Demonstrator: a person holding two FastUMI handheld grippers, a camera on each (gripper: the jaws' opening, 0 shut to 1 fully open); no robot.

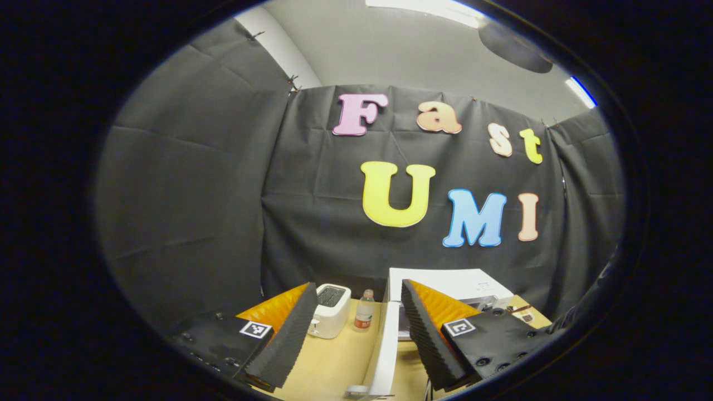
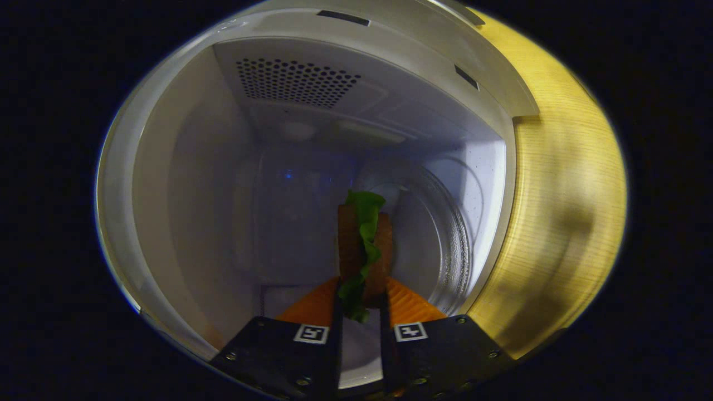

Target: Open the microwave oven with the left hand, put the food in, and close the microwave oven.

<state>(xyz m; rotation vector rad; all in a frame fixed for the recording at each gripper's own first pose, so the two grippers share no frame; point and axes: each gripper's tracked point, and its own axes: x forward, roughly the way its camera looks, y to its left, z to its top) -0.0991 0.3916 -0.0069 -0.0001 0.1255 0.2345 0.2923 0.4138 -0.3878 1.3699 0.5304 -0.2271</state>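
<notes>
You have one microwave oven [image 1: 445, 281], its door open, one white toaster [image 1: 330, 311] and one small bottle [image 1: 364, 311] on the table. You hold two grippers; one sandwich [image 2: 363, 250] sits inside, beside one glass turntable [image 2: 445, 245].

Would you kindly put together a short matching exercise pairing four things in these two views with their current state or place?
Things:
1. sandwich
2. left gripper
3. microwave door
4. toaster

States or places:
A. swung open
B. clamped between the right gripper's fingers, inside the oven
C. on the table beside a small bottle
D. fingers spread, holding nothing

Pairs: 1-B, 2-D, 3-A, 4-C
</notes>
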